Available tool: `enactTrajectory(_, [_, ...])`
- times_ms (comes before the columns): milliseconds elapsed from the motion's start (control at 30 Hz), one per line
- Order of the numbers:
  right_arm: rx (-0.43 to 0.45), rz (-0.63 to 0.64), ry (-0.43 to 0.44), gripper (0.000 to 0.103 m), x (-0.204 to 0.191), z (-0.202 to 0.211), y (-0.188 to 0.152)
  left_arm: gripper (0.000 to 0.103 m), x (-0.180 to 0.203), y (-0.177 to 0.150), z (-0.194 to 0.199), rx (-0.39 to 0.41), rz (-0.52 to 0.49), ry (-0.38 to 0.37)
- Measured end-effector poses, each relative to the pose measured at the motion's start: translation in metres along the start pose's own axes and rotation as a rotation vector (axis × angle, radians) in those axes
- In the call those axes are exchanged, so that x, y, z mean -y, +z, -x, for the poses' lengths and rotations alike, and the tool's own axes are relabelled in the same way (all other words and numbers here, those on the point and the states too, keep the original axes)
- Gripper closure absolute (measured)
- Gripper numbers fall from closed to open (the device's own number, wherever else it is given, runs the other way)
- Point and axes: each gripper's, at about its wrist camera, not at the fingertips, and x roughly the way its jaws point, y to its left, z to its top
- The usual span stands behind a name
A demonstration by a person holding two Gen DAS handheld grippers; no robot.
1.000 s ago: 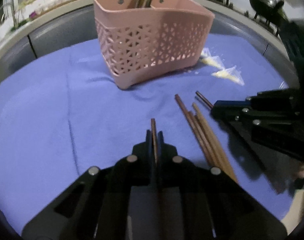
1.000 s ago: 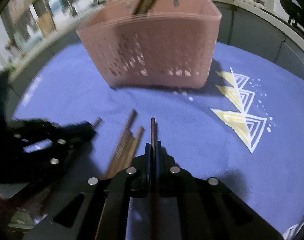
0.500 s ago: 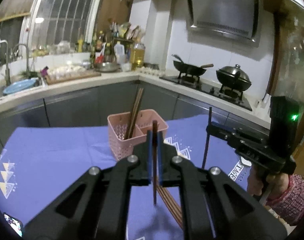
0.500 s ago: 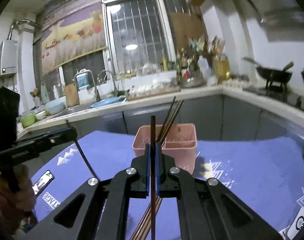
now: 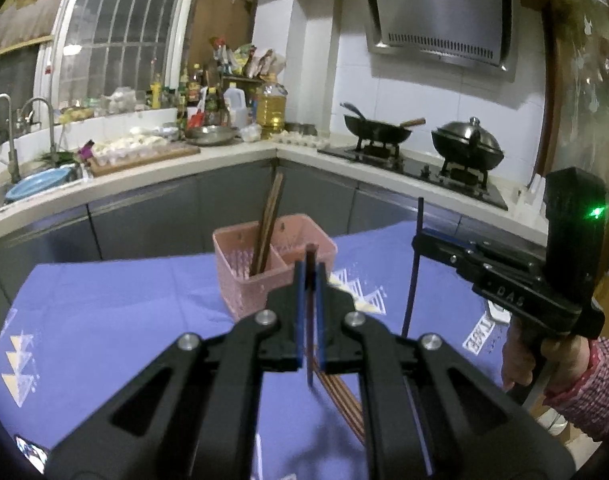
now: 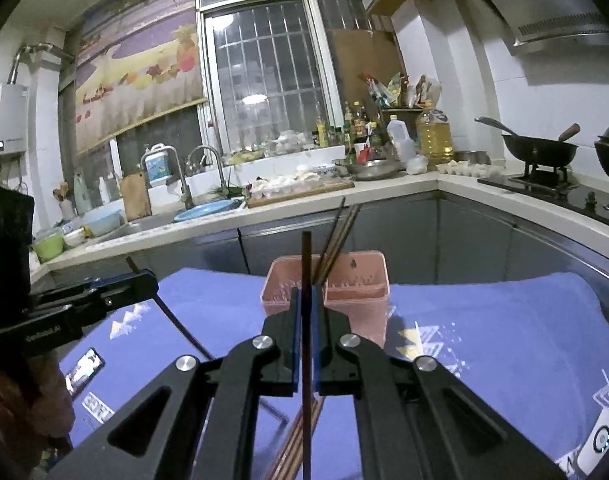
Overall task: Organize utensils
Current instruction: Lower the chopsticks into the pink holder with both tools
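Left gripper [image 5: 309,312]: jaws closed on one dark brown chopstick [image 5: 311,320], held upright above the blue tablecloth [image 5: 116,320]. Right gripper [image 6: 304,332]: jaws likewise pinched on a second chopstick [image 6: 305,360], also vertical. Pink basket [image 5: 244,292]: two compartments, standing on the cloth beyond both grippers; several chopsticks [image 5: 269,224] lean upright in its left compartment. Loose chopsticks [image 5: 340,396]: a bundle lying flat on the cloth beneath the grippers. Backdrop: kitchen counter [image 6: 264,208], two woks [image 5: 378,130] on the stove.
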Motion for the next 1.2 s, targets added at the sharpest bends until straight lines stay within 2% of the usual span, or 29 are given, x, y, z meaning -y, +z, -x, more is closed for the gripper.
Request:
enactTrajectory(233, [0.091,-0.001,0.008,0.098,0.001,-0.021,0.065,0.099,-0.021,0.069,-0.003,0.087,0.012,0.010])
enactTrajectory(400, [0.192,-0.053,0.002,0.098,0.004,-0.046,0.115,0.099,-0.036,0.124,-0.009,0.181,0.022,0.067])
enactTrajectory(533, [0.230,-0.079,-0.021,0.098,0.011,-0.073,0.131,0.099,-0.048,0.146,-0.024,0.223,0.018,0.114])
enactTrajectory(700, [0.208,-0.086,-0.035,0.098,0.022,-0.113,0.126,0.099,-0.062,0.146,-0.065,0.182,0.008,0.148])
enactTrajectory(833, [0.161,-0.111,-0.021,0.098,0.032,-0.138,0.107,0.099,-0.073,0.126,-0.094,0.131,0.030,0.120])
enactTrajectory(1067, [0.032,-0.167,0.014,0.097,0.043,-0.157,0.067,0.099,-0.082,0.086,-0.137,-0.030,0.073,0.136])
enactTrajectory(1100, [0.017,-0.179,0.019,0.095,0.043,-0.157,0.065,0.098,-0.084,0.085,-0.140,-0.044,0.081,0.141])
enactTrajectory(1167, [0.000,-0.203,0.022,0.087,0.044,-0.154,0.063,0.090,-0.085,0.084,-0.137,-0.059,0.103,0.154])
enactTrajectory(1200, [0.005,-0.215,0.020,0.077,0.045,-0.149,0.064,0.082,-0.086,0.085,-0.134,-0.051,0.112,0.159])
